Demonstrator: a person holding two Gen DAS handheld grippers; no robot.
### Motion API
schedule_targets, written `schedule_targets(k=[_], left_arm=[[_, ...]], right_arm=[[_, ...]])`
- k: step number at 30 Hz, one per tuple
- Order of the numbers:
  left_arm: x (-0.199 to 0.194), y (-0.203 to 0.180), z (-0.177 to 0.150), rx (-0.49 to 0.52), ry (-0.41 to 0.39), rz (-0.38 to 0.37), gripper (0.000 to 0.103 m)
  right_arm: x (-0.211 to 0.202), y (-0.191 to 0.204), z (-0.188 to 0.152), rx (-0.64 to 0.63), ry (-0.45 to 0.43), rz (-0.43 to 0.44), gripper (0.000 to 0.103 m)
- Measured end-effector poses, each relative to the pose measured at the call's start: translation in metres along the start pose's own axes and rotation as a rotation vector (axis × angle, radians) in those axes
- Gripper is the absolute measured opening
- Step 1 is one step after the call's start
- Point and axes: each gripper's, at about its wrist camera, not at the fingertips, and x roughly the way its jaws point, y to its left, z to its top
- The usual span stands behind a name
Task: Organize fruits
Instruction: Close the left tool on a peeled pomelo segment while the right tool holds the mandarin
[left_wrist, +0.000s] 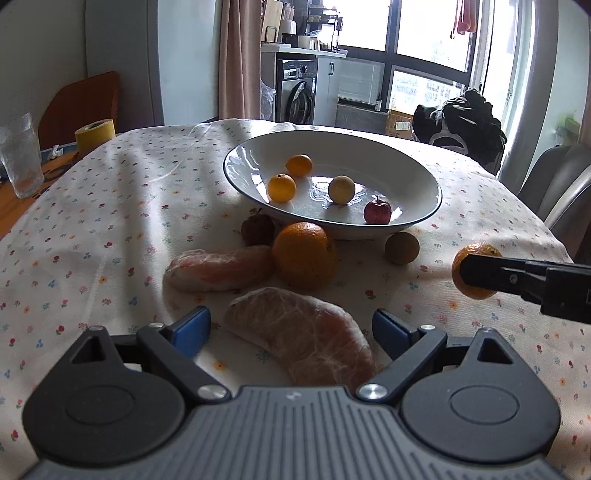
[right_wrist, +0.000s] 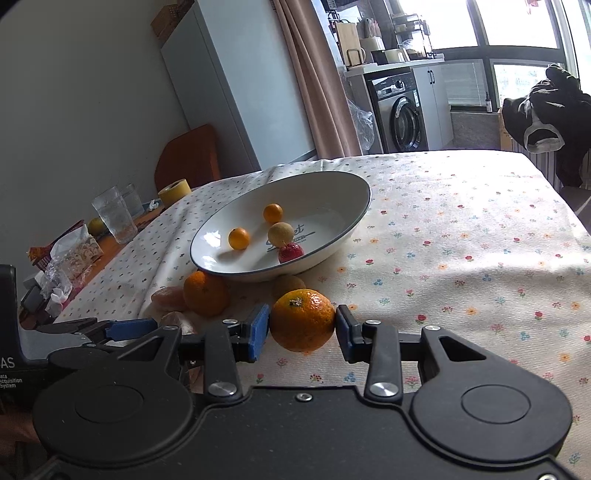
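2 tongs are in our hands. Our right tongs are clenched on a mandarin: both blue pads press its sides, and we cannot tell if it rests on the cloth or hangs just above it. In the left view this same mandarin shows at the right edge, half hidden by a black finger. Our left tongs are released, the jaws wide apart, with a peeled segment lying on the cloth between them; no pad touches it.

Beyond it lies a 2nd segment, touching a big orange. Behind the orange we see a dark small fruit, and to the right a brown round fruit just beside the bowl.

4 fruits are in the white bowl: 2 small oranges, 1 pale yellow fruit and 1 small red apple near the front rim.

At the far left of the table stand a glass and a yellow tape roll, well apart from the fruits.
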Motion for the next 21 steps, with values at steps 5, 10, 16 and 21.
schedule_targets(k=[5,10,16,21], left_arm=[[-0.004,0.003,-0.003,0.016,0.020,0.014,0.094],[-0.009,0.010,-0.004,0.003,0.042,0.025,0.094],[-0.018,0.020,-0.007,-0.020,0.050,0.014,0.088],[-0.024,0.034,-0.004,-0.071,0.051,0.002,0.068]], right_arm=[[-0.010,-0.003,0.002,0.004,-0.024,-0.003,0.037],[-0.023,0.003,0.009,-0.012,-0.065,0.015,0.037],[-0.030,0.009,0.015,-0.033,-0.082,0.021,0.037],[-0.032,0.015,0.017,-0.044,-0.086,0.025,0.037]])
